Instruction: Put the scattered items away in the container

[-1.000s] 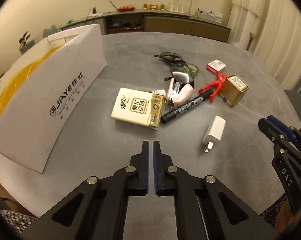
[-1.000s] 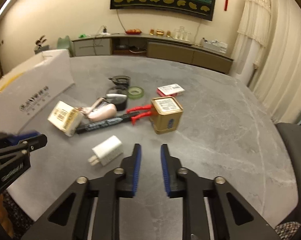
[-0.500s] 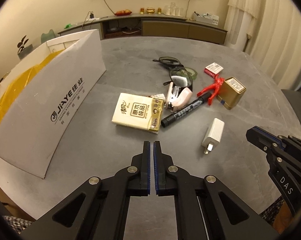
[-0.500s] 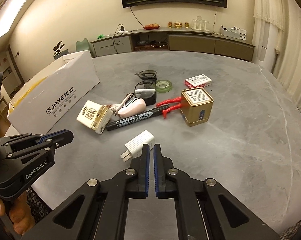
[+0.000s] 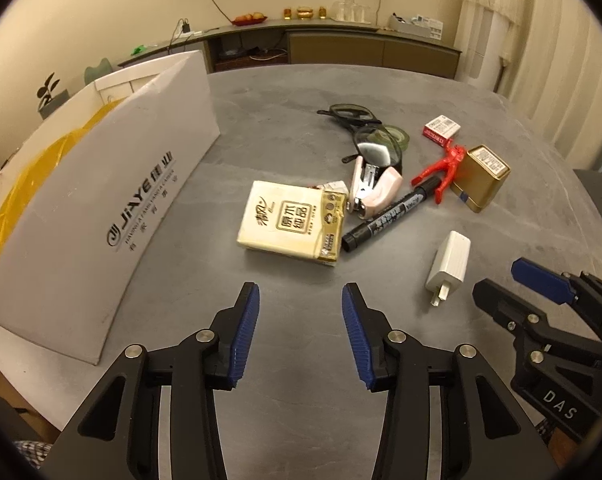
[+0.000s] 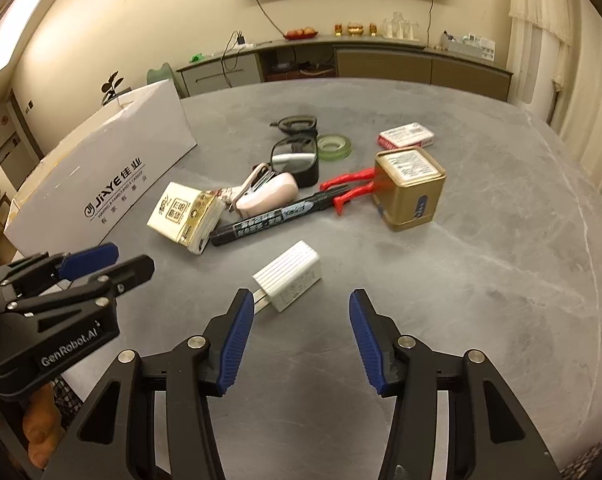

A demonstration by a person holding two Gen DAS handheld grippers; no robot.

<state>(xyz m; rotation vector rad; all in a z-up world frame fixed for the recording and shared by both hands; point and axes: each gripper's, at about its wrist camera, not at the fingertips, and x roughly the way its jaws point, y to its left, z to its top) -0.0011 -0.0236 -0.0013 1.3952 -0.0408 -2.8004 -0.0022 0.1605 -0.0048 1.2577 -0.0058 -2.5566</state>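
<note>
The white charger (image 6: 288,281) lies flat on the grey worktop (image 6: 481,280), long axis diagonal, prongs pointing toward the near left. It sits just ahead of the right gripper (image 6: 301,332), whose jaws are spread wide and empty, prongs near the left finger. The left gripper (image 5: 300,328), equally agape, faces the tissue pack (image 5: 291,222); the white box (image 5: 101,208) stands left, bare worktop between.

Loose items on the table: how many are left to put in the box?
10, none boxed: glasses farthest, glasses, tape roll, red-white pack, gold tin, red figure, stapler, marker, tissue pack, charger nearest. A small item may hide behind the tissues.
</note>
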